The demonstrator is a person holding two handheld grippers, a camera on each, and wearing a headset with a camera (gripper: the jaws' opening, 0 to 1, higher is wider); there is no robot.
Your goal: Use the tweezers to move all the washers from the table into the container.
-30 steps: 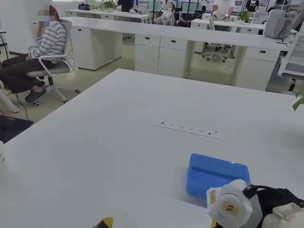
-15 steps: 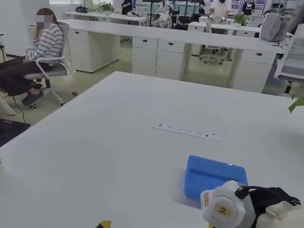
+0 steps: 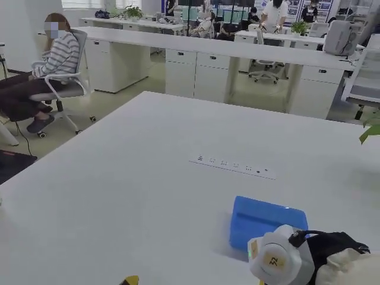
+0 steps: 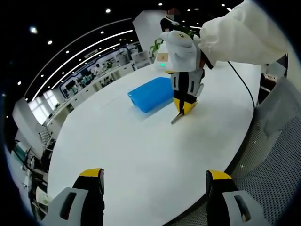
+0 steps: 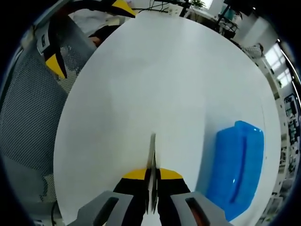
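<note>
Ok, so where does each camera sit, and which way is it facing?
Head view: on the headset, looking forward and down across the white table at the blue container; a white sleeve shows.
Left gripper view: on the left gripper, jaws open, facing the right gripper holding the tweezers.
Right gripper view: looking along its jaws, shut on the tweezers, at the table.
All three share the blue container.

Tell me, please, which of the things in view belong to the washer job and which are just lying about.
For the job:
thin metal tweezers, clamped in the right gripper
blue rectangular plastic container
left gripper, open

Just lying about:
flat white socket strip
green plant leaves
white-framed office chair
</note>
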